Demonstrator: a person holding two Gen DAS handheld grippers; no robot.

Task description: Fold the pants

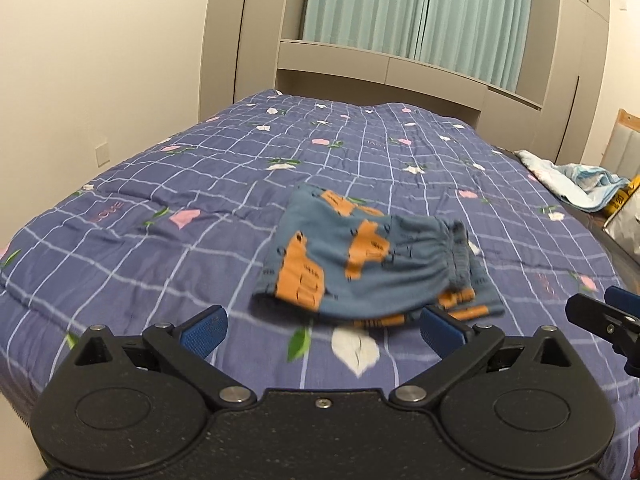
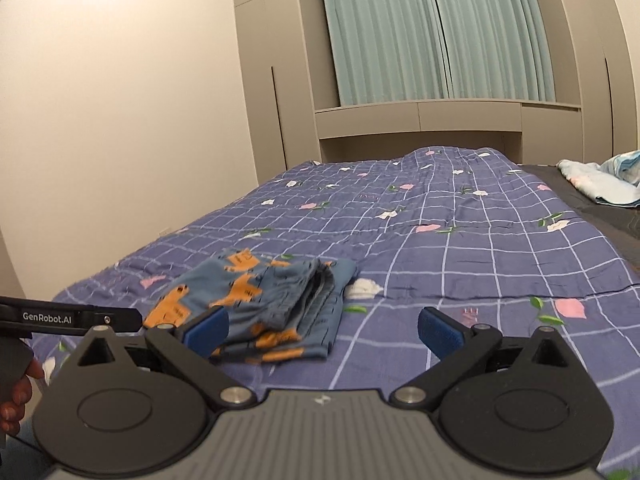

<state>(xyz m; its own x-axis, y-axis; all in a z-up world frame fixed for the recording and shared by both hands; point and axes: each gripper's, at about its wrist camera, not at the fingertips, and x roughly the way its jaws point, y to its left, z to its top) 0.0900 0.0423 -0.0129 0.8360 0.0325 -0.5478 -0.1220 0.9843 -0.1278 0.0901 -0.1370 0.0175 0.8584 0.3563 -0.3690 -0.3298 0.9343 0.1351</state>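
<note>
The pants [image 1: 372, 264] lay folded into a small, thick packet on the bed [image 1: 160, 208], near its front edge and well short of the curtain [image 1: 412, 12] at the far end. They were blue knit with orange figures, and looked light, soft and limp, the sort of cloth that sags and slides open if lifted by one corner. The gathered waistband [image 1: 456, 252] bunched on the right side of the packet, and beneath it loose layers fanned out at the front edge, so the stack seemed only loosely settled. A sound hold would probably be at the two front corners, pinching all layers together, or on the thick waistband, which gives more to bite. The left tool [image 1: 320, 330] hovered just in front of the pants, spread wide with nothing between its pads. The right tool [image 2: 322, 330] stood to the right of the pants, likewise spread and empty. A crumpled pale cloth [image 1: 576, 184] lay well apart from the pants, at the bed's right side.
</note>
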